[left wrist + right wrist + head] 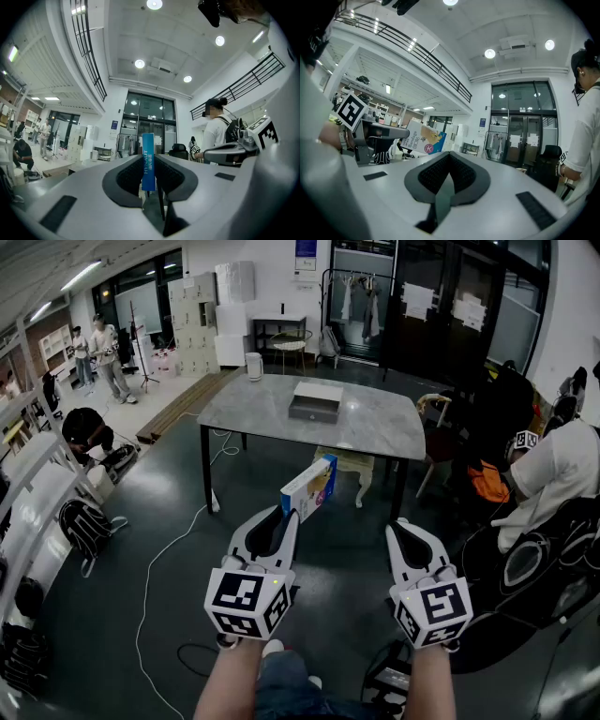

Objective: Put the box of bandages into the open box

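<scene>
The box of bandages (310, 486), blue and white, is held in the air with my left gripper (288, 514) shut on its lower end. In the left gripper view its narrow blue edge (148, 161) stands upright between the two pads. The open box (315, 401), grey and shallow, sits on the grey stone table (244, 401) farther ahead. My right gripper (404, 532) hovers level with the left one, shut with nothing in it. From the right gripper view the bandage box (424, 140) shows off to the left, beyond the closed jaws (450, 158).
A person in a white shirt (553, 474) sits at the right with bags round them. White cables (155, 568) trail over the dark floor. A pale chair (343, 465) stands under the table's near side. People (103, 357) stand at the far left.
</scene>
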A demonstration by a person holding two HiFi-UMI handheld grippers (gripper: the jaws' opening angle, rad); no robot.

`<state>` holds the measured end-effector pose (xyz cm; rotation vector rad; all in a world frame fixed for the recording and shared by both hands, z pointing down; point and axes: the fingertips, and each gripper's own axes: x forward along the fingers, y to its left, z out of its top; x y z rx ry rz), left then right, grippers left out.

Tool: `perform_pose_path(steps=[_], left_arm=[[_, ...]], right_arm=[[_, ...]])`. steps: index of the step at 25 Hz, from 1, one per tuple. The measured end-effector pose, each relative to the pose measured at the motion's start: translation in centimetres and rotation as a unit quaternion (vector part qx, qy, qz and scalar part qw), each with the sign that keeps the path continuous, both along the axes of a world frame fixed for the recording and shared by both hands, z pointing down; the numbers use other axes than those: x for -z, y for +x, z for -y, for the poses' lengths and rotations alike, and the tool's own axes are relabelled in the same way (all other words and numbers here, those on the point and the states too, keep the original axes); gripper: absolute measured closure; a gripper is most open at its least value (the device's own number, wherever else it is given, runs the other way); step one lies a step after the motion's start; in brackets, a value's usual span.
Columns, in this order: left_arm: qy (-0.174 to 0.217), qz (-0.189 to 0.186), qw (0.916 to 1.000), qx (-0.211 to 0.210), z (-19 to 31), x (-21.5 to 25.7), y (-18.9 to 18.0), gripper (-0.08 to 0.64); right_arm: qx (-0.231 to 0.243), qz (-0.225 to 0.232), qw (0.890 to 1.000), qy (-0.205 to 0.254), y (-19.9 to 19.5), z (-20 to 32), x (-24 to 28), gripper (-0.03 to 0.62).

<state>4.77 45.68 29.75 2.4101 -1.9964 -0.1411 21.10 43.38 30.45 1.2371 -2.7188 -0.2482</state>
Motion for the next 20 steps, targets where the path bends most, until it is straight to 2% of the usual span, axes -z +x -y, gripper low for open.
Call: perform_pose_path(steps=[11,20], left_arm=[[-0.010,0.001,0.9999,0.010,1.8,-1.3,-1.7,0.480],[-0.026,-0.013,0.9995,0.008,9.5,-3.6,-4.4,0.480]], right_arm=[[0.009,0.016,1.000,-0.014,-1.9,2.7,-0.7,0.568],[0.009,0.000,1.000,-0.030,-5.1,9.6,-3.1,0.568]])
